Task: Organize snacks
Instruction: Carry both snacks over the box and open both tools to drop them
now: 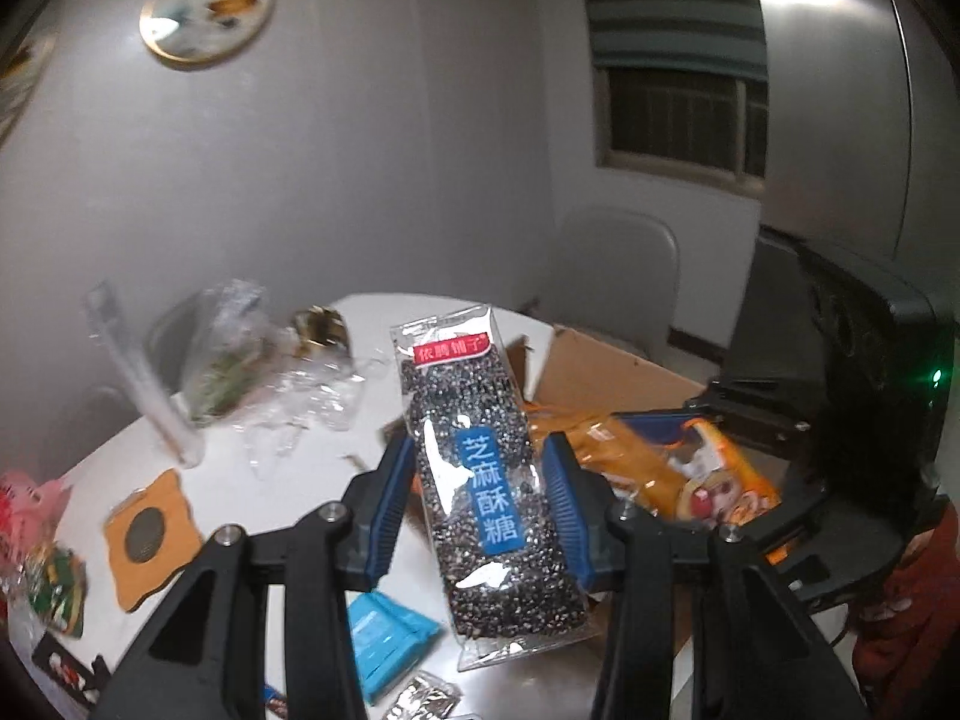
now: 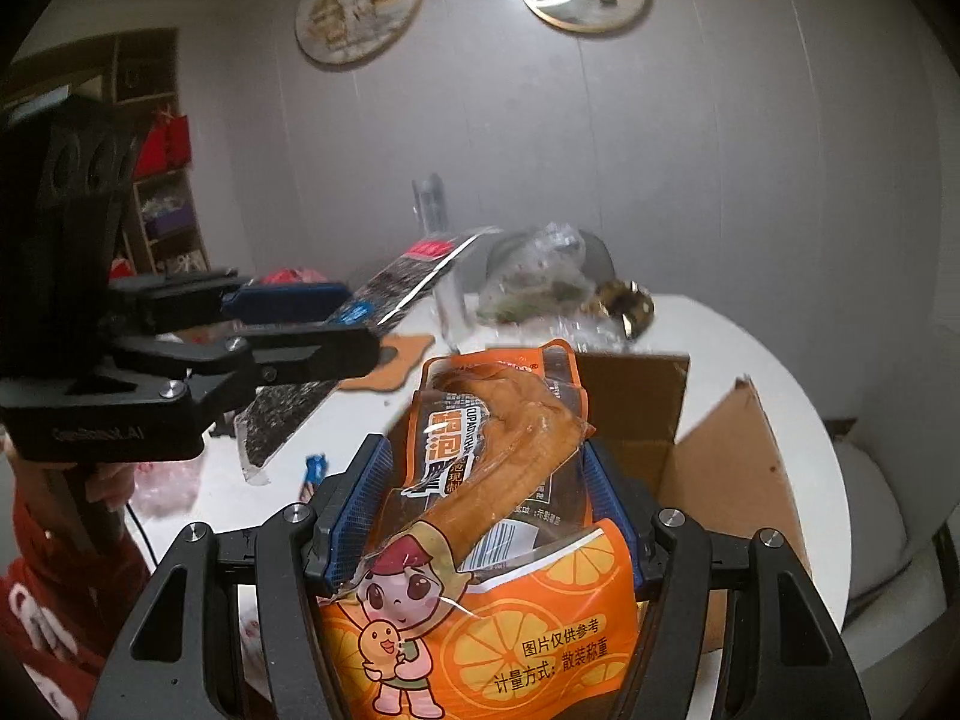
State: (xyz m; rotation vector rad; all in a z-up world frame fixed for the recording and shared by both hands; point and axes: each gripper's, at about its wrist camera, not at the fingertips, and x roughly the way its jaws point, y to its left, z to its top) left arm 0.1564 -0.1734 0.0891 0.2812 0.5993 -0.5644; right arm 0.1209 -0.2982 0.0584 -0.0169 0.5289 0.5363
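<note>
My left gripper is shut on a clear pack of black sesame candy with a blue label, held tilted above the white table beside the open cardboard box. My right gripper is shut on an orange snack packet with a cartoon figure, held over the box. In the left wrist view the right gripper and the orange packet are at the right above the box. In the right wrist view the left gripper and the sesame pack are at the left.
On the round white table lie a crumpled clear plastic bag, a tan coaster, a blue packet, small snack packets at the left edge and a clear tube. A white chair stands behind the table.
</note>
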